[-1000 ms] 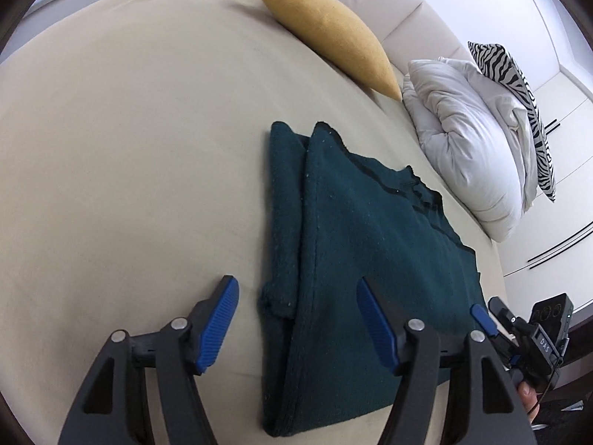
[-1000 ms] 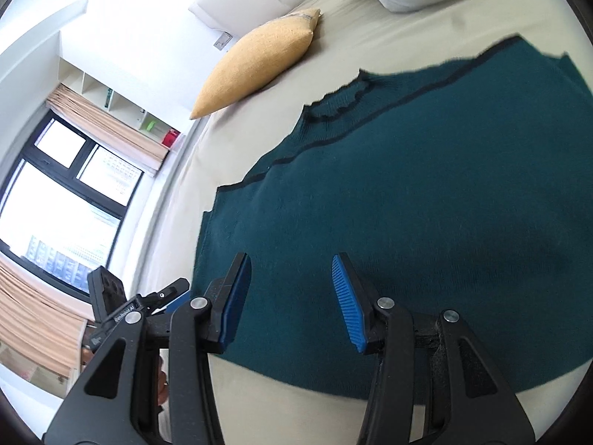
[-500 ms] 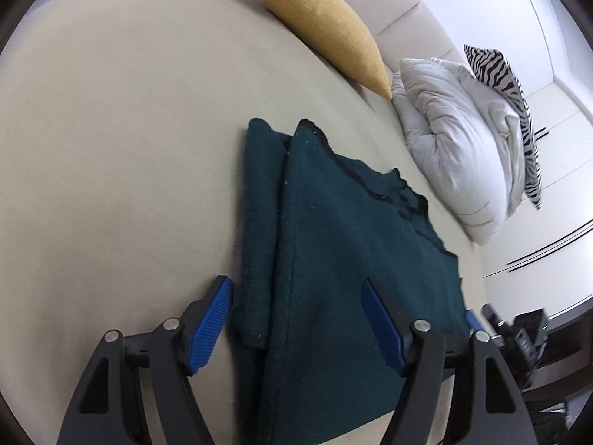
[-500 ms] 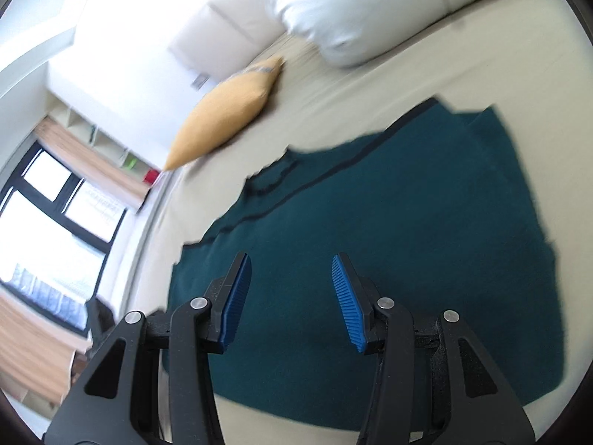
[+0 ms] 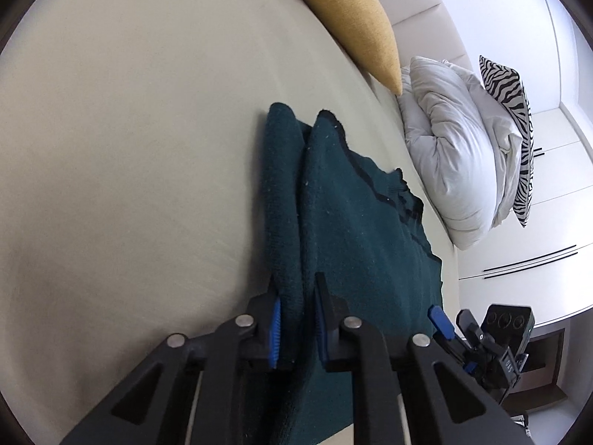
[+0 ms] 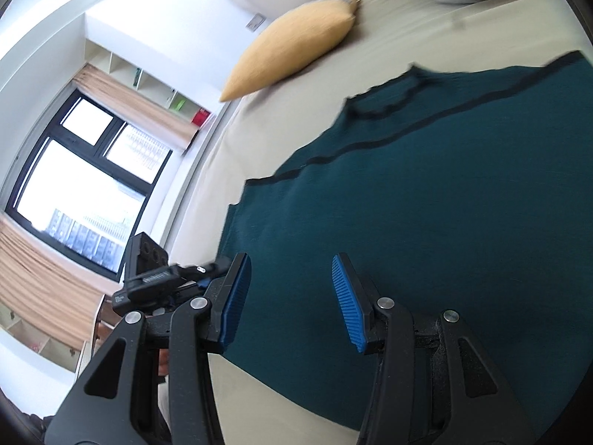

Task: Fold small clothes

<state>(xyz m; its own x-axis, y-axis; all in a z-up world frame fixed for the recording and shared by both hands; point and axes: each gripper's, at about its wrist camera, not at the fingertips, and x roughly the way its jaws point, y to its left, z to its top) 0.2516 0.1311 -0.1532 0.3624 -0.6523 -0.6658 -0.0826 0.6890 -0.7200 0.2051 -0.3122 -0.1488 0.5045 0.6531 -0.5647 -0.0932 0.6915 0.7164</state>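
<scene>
The left claw point(image 5: 296, 319) is pinching the folded sleeve strip along the left long edge of the green sweater point(image 5: 355, 230) lying on the bed point(image 5: 129, 148), while the right claw point(image 6: 292, 300) is hovering wide open, gripping nothing, above its hem.

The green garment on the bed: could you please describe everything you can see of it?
The green garment is a dark teal knit with black trim at neckline and shoulders. It lies flat on the beige bed, its left side folded lengthwise. The left gripper pinches that folded part; the right gripper hovers open over the near hem.
</scene>
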